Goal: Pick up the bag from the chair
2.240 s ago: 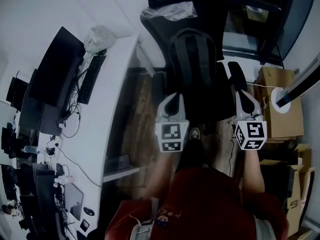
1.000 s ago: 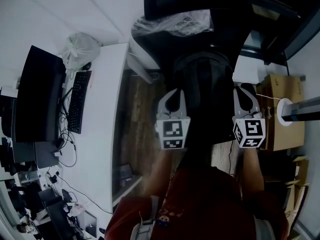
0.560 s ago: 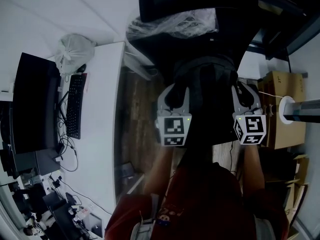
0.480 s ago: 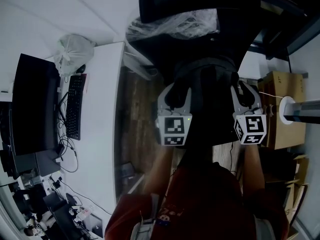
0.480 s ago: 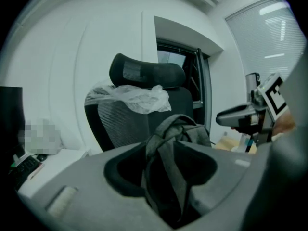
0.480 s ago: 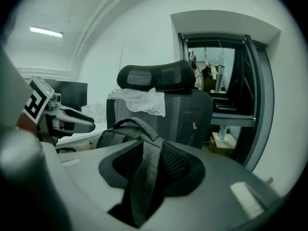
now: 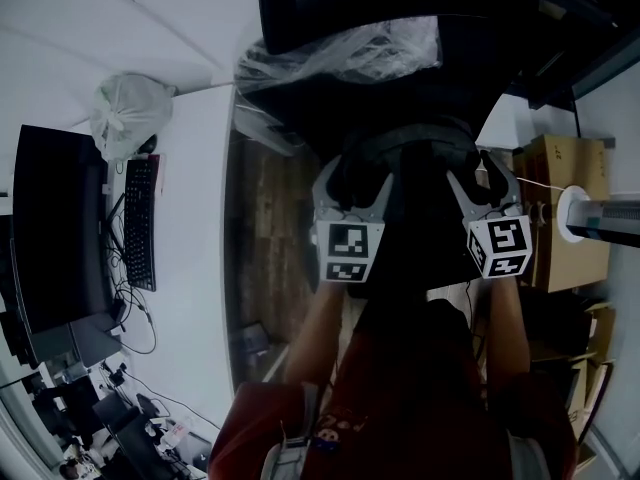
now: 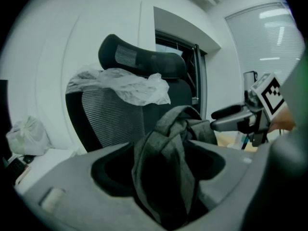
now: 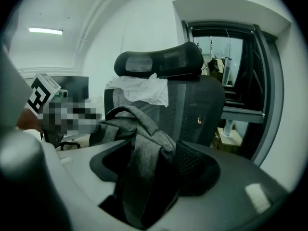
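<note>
A dark grey backpack point(image 7: 410, 148) stands on the seat of a black mesh office chair point(image 8: 115, 124) and leans on its back. My left gripper point(image 7: 352, 180) is at the bag's left side, jaws spread in a V, open. A grey shoulder strap point(image 8: 163, 162) runs down between those jaws. On the bag's right my right gripper point(image 7: 482, 176) also stands open, and the other strap point(image 9: 144, 167) lies between its jaws. The head view does not show whether either strap is pinched. The bag's lower part is hidden behind the grippers.
Crumpled clear plastic point(image 7: 350, 53) hangs over the chair's headrest. To the left, a white desk point(image 7: 200, 218) carries a monitor point(image 7: 50, 228), a keyboard point(image 7: 140, 223) and a white plastic bag point(image 7: 130, 108). Cardboard boxes point(image 7: 555, 218) stand at the right. Wooden floor point(image 7: 265, 238) shows beside the chair.
Both grippers have moved forward up to the backpack. Their jaws now spread wider around its straps. The head camera has come closer to the chair.
</note>
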